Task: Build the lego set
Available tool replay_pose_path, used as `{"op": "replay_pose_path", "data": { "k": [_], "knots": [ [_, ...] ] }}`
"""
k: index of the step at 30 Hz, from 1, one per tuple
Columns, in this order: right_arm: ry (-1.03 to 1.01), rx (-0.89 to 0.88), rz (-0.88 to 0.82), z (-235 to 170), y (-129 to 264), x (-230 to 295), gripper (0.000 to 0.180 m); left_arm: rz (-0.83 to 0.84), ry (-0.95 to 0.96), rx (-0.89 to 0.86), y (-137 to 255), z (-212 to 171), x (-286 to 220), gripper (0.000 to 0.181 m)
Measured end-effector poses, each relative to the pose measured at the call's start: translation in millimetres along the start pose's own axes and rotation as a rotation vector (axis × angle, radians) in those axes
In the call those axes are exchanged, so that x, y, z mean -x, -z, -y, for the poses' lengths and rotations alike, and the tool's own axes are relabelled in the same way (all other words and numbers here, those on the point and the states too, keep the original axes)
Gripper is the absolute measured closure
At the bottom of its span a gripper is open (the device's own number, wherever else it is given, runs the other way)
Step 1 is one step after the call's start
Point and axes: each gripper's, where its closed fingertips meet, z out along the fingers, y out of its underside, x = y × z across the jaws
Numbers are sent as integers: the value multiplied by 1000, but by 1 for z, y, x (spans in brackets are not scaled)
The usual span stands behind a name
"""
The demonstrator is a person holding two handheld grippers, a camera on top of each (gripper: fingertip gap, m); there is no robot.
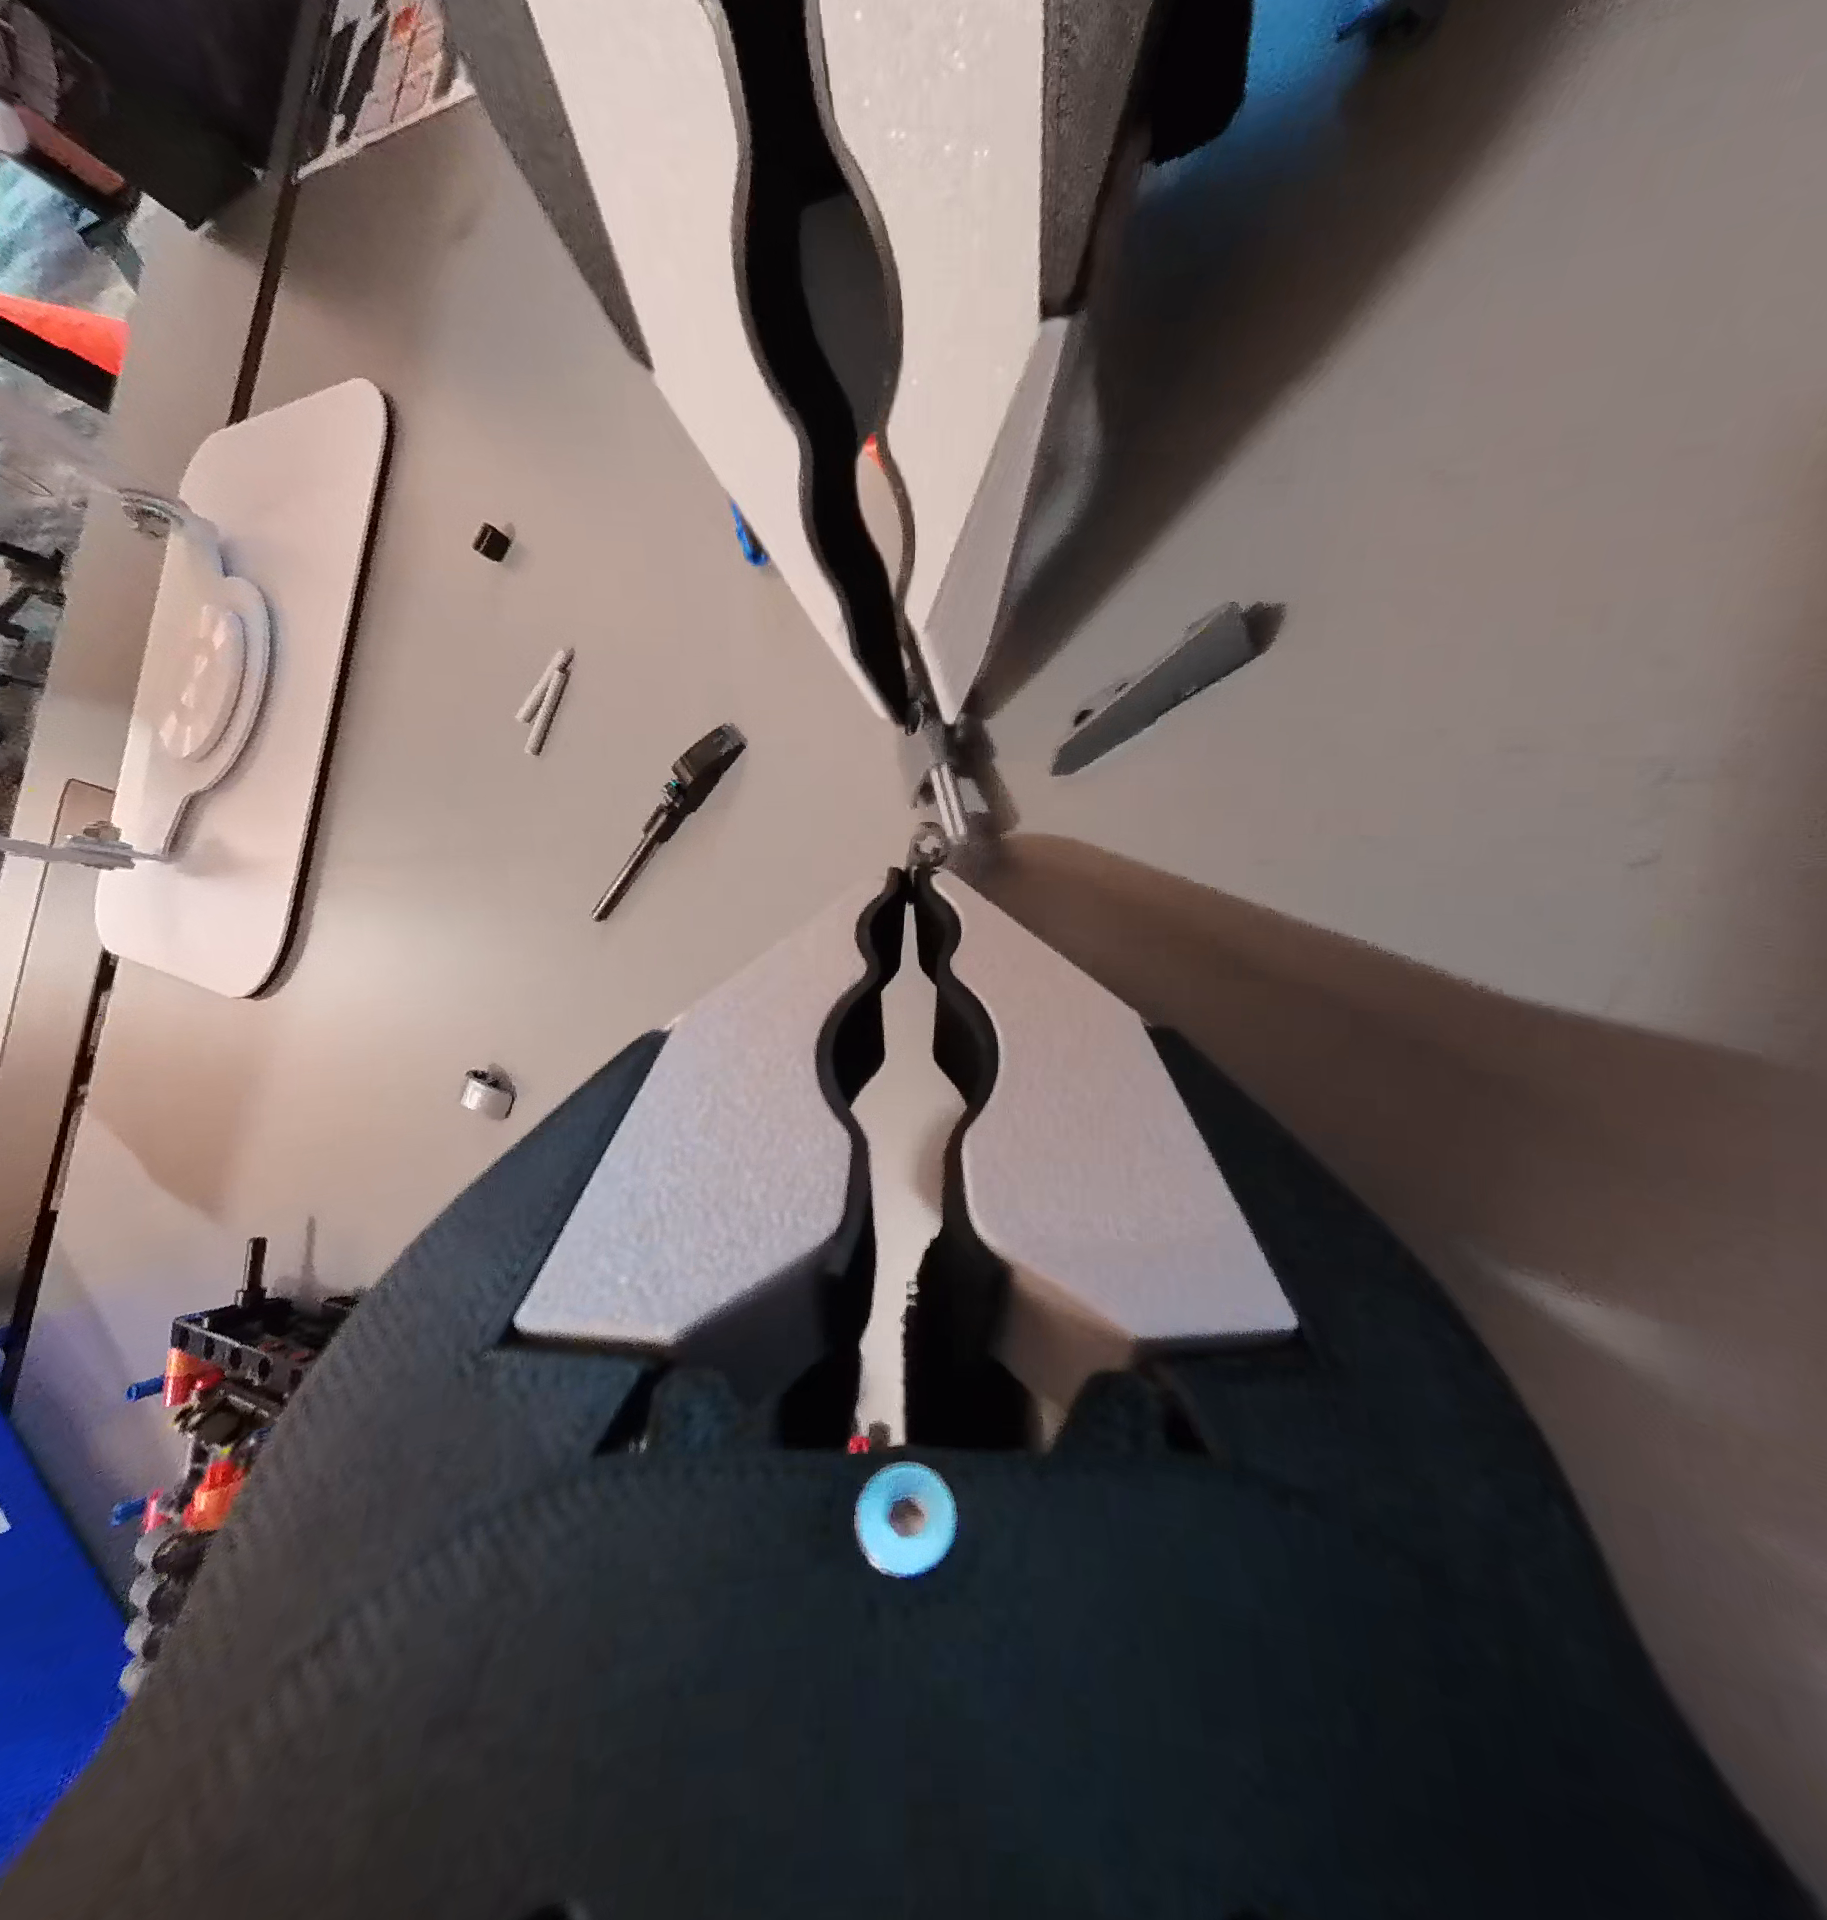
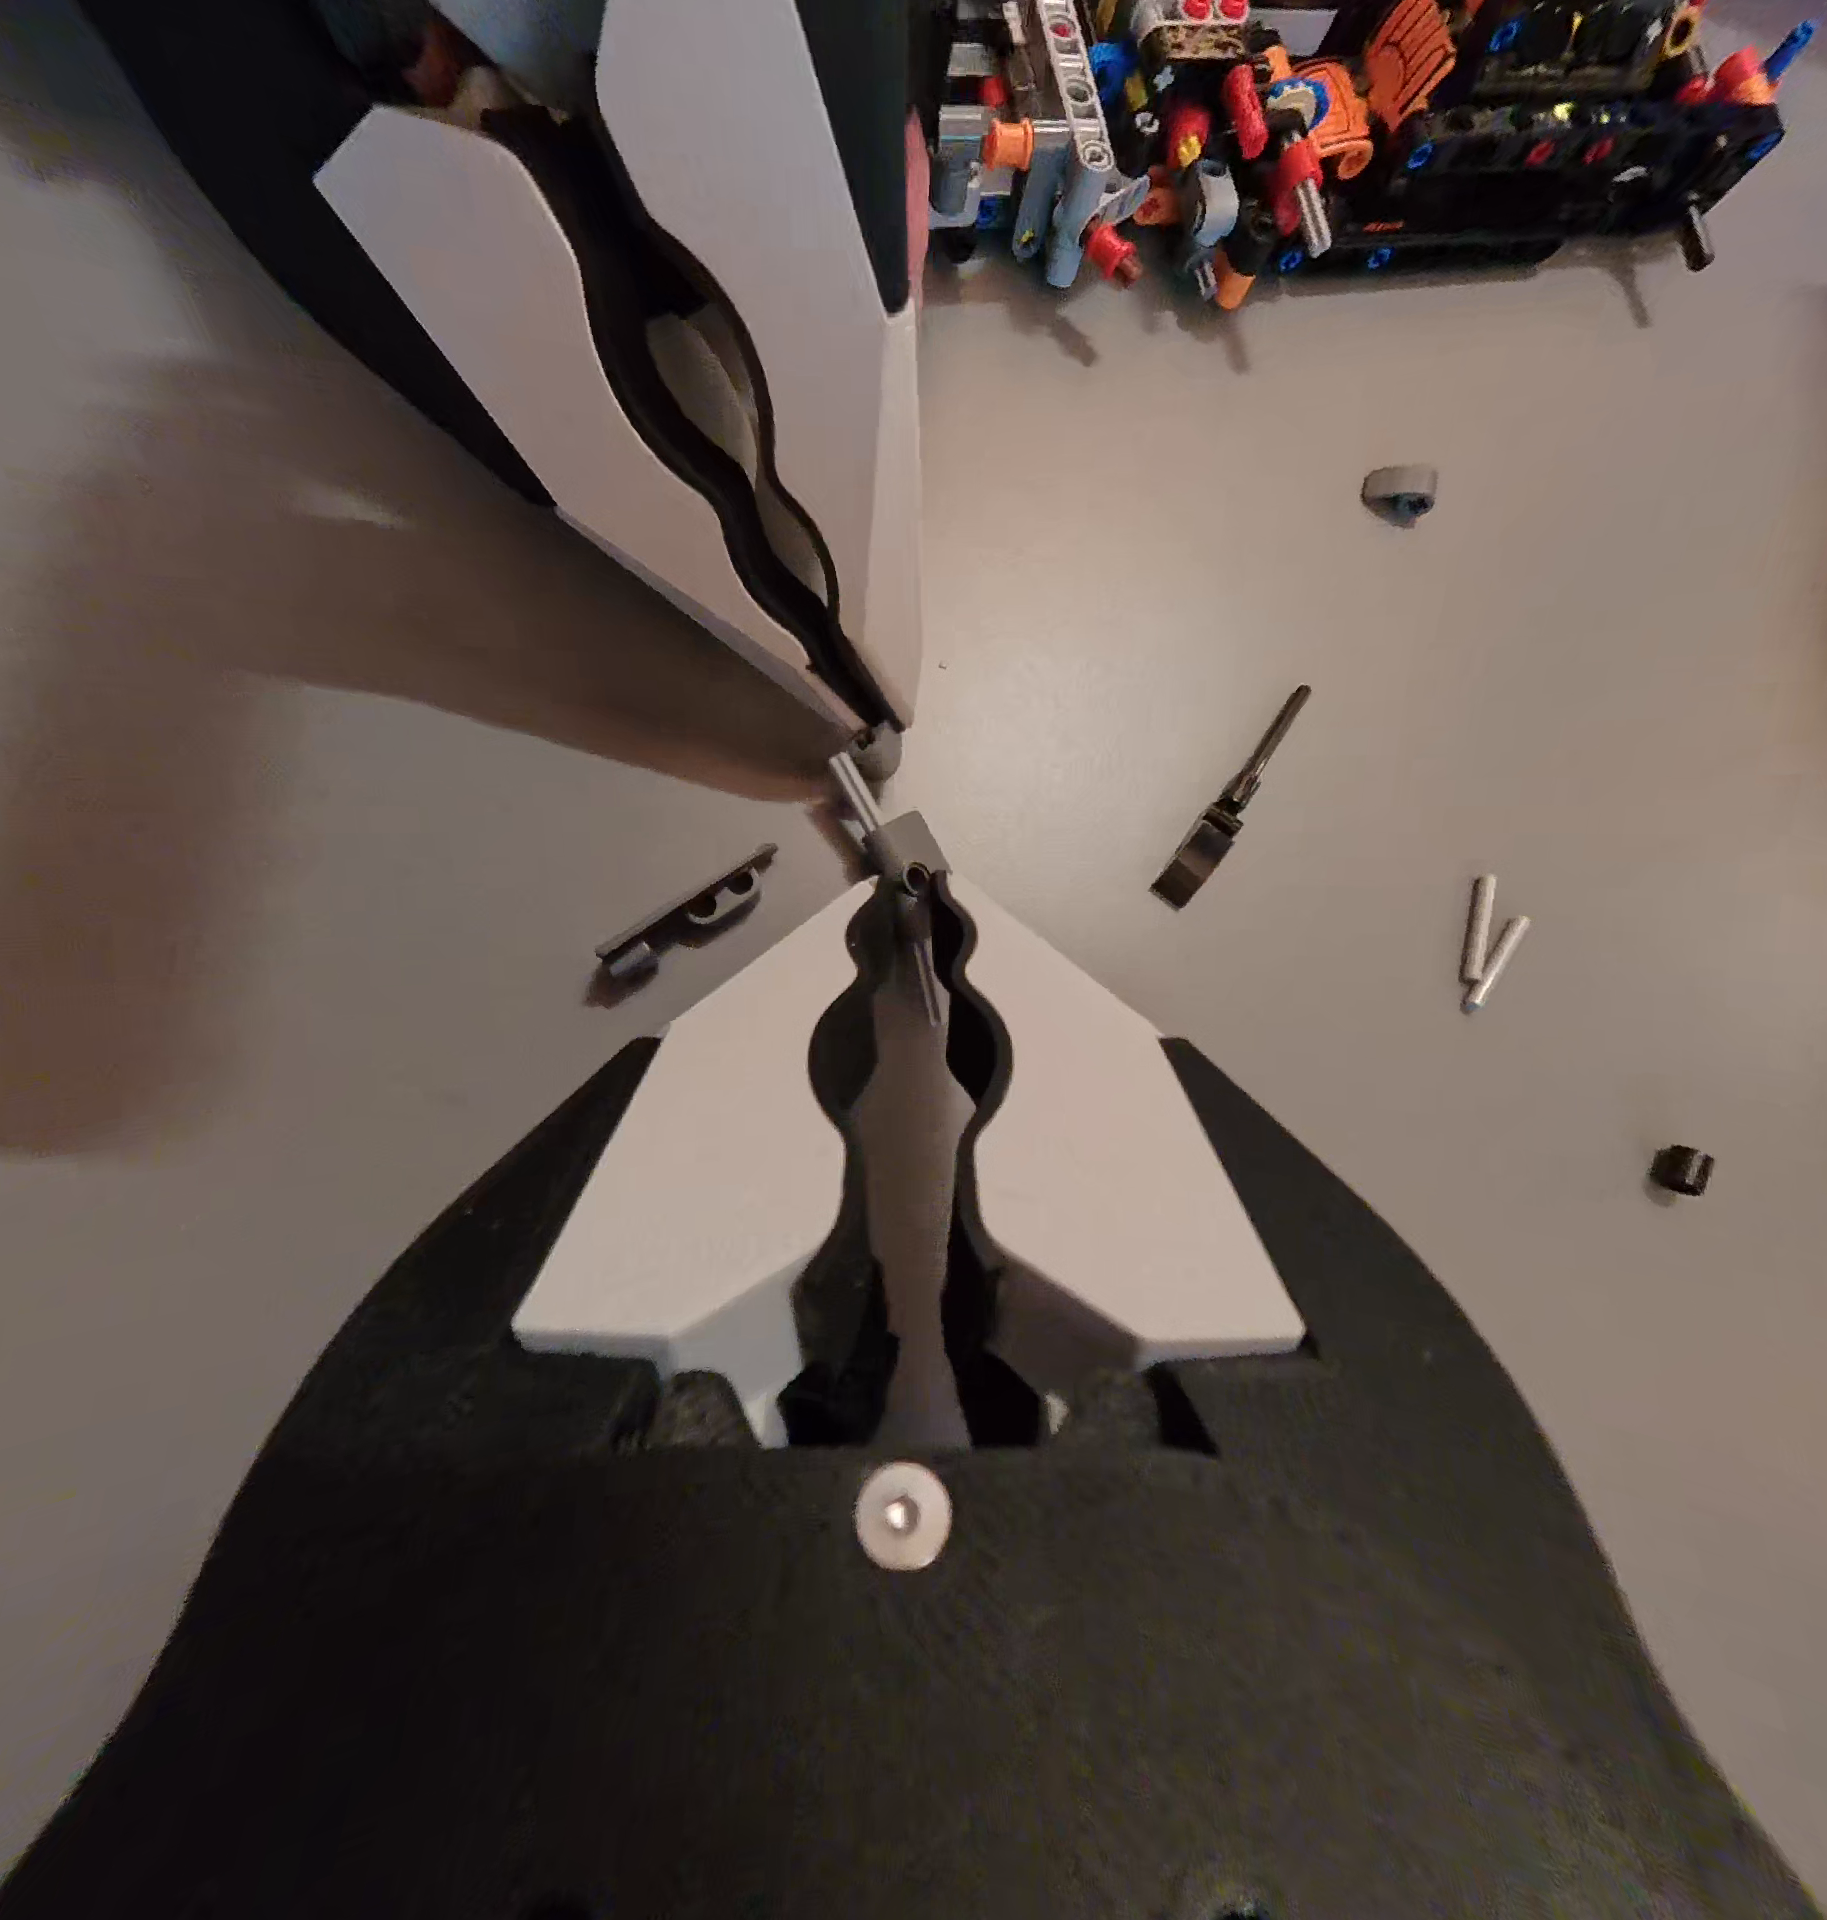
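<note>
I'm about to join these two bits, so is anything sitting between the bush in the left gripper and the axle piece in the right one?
Nothing visible. The left gripper pinches a small grey bush at its tips, facing the grey axle held by the right gripper. Other loose parts lie off to the sides on the table.

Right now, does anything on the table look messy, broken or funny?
Nothing looks broken or spilled. Loose parts lie scattered: two light grey pins crossing at one end, a black axle piece, a grey bush, a black bush and a dark grey flat piece. Both hand-held grippers meet on one small grey axle part.
</note>
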Motion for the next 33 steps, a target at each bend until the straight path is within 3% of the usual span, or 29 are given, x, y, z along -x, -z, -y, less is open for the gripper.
{"op": "replay_pose_path", "data": {
  "k": [14, 25, 33],
  "knots": [
    [-110, -56, 21, 3, 6, -6, 179, 2, 94, -86, 7, 8, 14, 181],
    [-180, -116, 71, 6, 14, -6, 180, -94, 225, -182, 15, 18, 19, 181],
    [-161, -83, 53, 1, 12, -7, 180, -95, 161, -136, 13, 17, 11, 181]
  ]
}}
